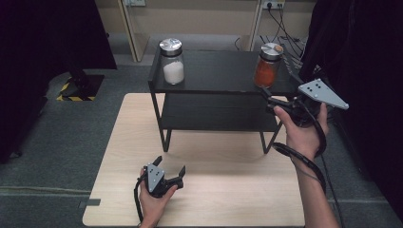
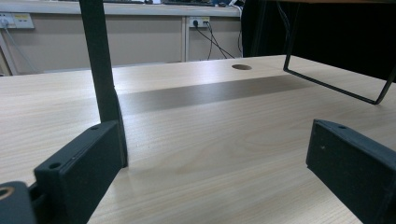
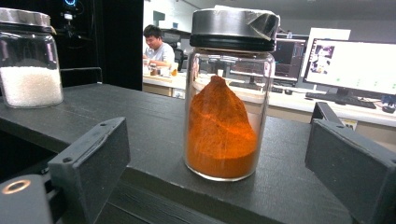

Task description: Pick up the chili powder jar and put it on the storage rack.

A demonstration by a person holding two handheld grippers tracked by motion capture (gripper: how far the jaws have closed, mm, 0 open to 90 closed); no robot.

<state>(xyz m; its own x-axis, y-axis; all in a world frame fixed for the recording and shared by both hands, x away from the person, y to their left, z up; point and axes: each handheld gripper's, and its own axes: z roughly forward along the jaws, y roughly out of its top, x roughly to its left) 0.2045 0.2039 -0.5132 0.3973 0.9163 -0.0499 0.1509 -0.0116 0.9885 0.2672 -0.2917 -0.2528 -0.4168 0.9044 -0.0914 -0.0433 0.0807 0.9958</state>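
Observation:
A glass jar of orange powder (image 1: 267, 66) with a dark metal lid stands at the right end of the black shelf's top board (image 1: 218, 71). My right gripper (image 1: 270, 100) is held at that end, just in front of the jar. In the right gripper view the orange jar (image 3: 226, 102) stands upright a little ahead of my open right gripper (image 3: 217, 140), one jaw on each side and neither touching it. A second jar holding white grains (image 1: 172, 61) stands at the shelf's left end, the white jar (image 3: 29, 63). My left gripper (image 1: 169, 165) rests open and empty on the wooden table (image 1: 228, 190).
The shelf has a lower board and thin black legs; one leg (image 2: 100, 70) rises close to my left gripper's left jaw. A round hole (image 2: 241, 67) is in the tabletop. A person and monitors (image 3: 350, 65) are far behind the shelf. Grey carpet surrounds the table.

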